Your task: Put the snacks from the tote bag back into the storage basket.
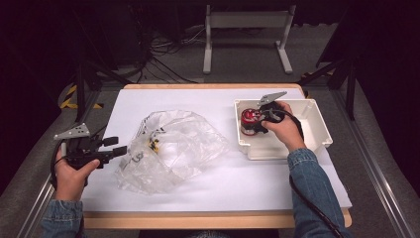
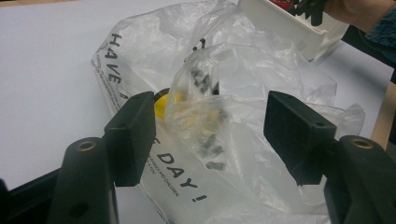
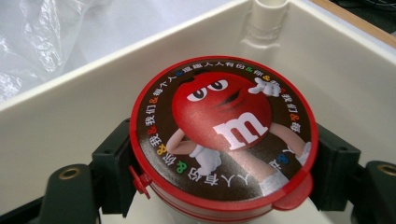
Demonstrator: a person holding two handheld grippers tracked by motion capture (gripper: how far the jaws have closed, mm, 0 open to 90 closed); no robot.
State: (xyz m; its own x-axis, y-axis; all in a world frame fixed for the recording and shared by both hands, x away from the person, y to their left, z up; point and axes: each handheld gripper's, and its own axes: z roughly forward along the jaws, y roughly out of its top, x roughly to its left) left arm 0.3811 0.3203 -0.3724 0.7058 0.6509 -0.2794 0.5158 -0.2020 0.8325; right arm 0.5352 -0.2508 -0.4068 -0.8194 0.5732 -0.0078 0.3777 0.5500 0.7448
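A round candy tub with a red lid point(image 3: 224, 130) showing a red cartoon figure sits between the jaws of my right gripper point(image 3: 224, 168), which is shut on its sides. In the high view the tub point(image 1: 249, 119) and right gripper point(image 1: 258, 123) are inside the left part of a white bin point(image 1: 317, 130). A crumpled clear plastic bag point(image 1: 171, 148) with black lettering lies mid-table. My left gripper point(image 1: 117, 145) hovers at the bag's left edge, open. Its view has the bag point(image 2: 243, 70) just beyond the jaws point(image 2: 210, 130), with a yellow item point(image 2: 161, 105) inside.
The white bin's wall point(image 3: 93, 93) rises around the tub, with a corner post at the back. White paper point(image 1: 223, 188) covers the wooden table. Beyond the far edge stand a white frame point(image 1: 247, 29) and cables on the floor.
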